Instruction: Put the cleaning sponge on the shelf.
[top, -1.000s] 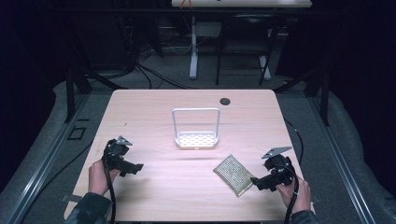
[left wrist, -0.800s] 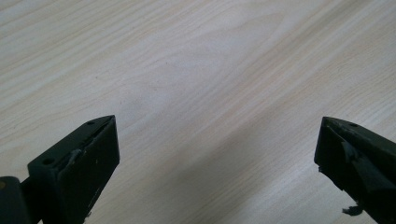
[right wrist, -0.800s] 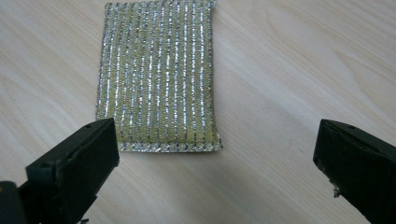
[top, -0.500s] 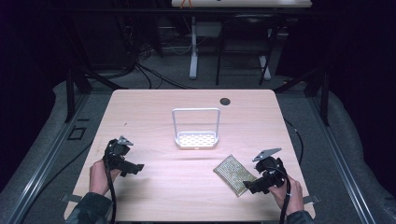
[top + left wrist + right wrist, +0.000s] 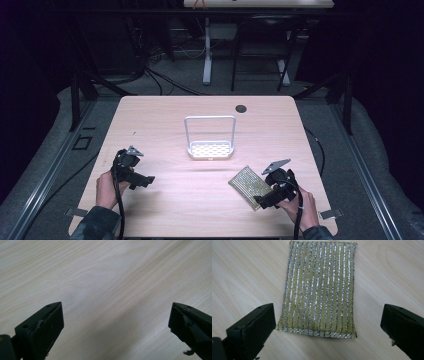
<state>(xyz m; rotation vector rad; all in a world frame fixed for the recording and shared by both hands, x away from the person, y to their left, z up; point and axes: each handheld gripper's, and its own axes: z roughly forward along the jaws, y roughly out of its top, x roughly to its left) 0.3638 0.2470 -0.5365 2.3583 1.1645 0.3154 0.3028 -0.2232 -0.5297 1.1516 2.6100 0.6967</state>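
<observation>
One sponge (image 5: 319, 288), one wire rack (image 5: 210, 138), two claws on the desk (image 5: 165, 120).
Left claw (image 5: 116, 322) and right claw (image 5: 328, 322) both gape wide, released, grasping nothing.

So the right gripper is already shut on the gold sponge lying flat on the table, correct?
Not shut. In the right gripper view the right gripper is open, its fingers wide apart on either side of the sponge's near end, not touching it. The sponge does lie flat on the table.
</observation>
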